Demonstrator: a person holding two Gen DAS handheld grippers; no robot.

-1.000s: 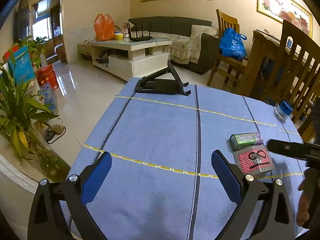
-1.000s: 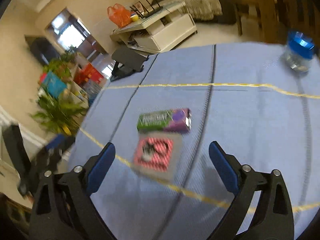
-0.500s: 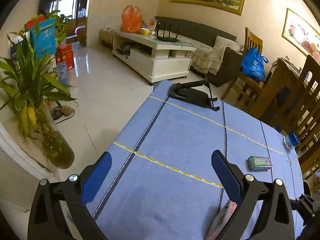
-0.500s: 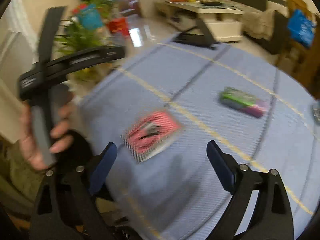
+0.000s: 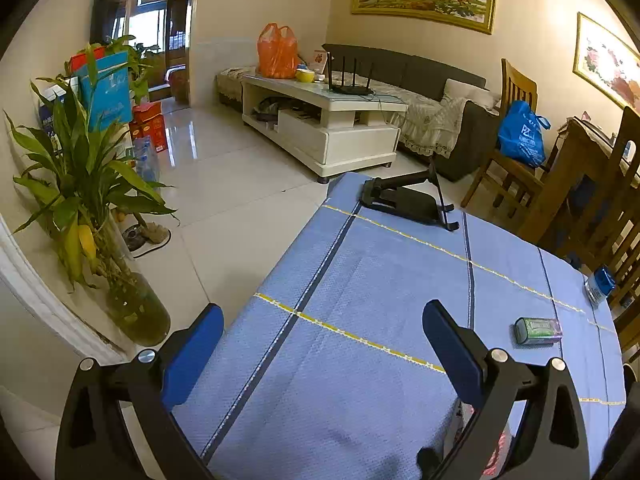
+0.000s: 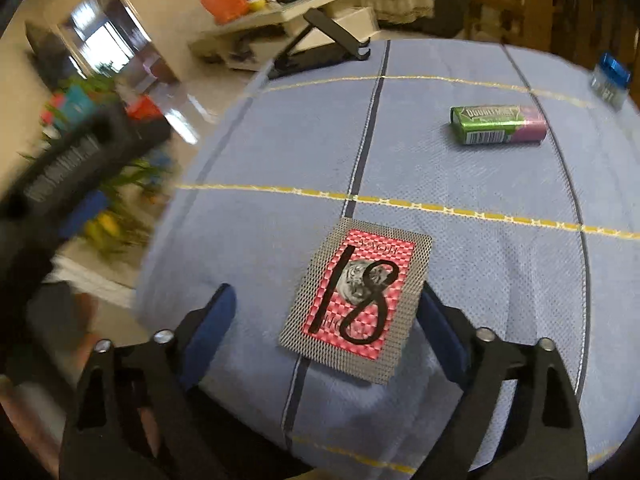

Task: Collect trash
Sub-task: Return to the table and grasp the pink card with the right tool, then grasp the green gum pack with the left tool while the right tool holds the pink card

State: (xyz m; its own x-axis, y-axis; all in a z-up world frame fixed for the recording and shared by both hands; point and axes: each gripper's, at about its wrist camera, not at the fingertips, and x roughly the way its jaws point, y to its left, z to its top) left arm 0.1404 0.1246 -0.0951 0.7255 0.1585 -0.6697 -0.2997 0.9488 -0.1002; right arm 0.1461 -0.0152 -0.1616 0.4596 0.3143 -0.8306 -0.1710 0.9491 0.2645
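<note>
Red-and-silver foil marks the flat sachet lying on the blue tablecloth, its face printed with a tiger's head and overwritten with a black "18". Its long axis is seen running from the near table edge toward the black folding stand, tilted slightly rightward, with the numeral's top at the far end. The sachet is framed between the blue pads of the right gripper, whose jaws are spread wide and closed on nothing; the right pad is partly covered by the sachet's edge, and contact cannot be judged. Beyond the sachet, past a yellow stripe, a green-and-purple gum pack is laid on its side, long axis crosswise, barcode toward the camera. A blue-capped jar is blurred at the cloth's far right, nearer the stand's end. The left gripper is held wide open and empty over the near left part of the cloth; in its view only a red sliver of the sachet is visible behind its right finger. The left gripper is smeared by motion in the right wrist view.
</note>
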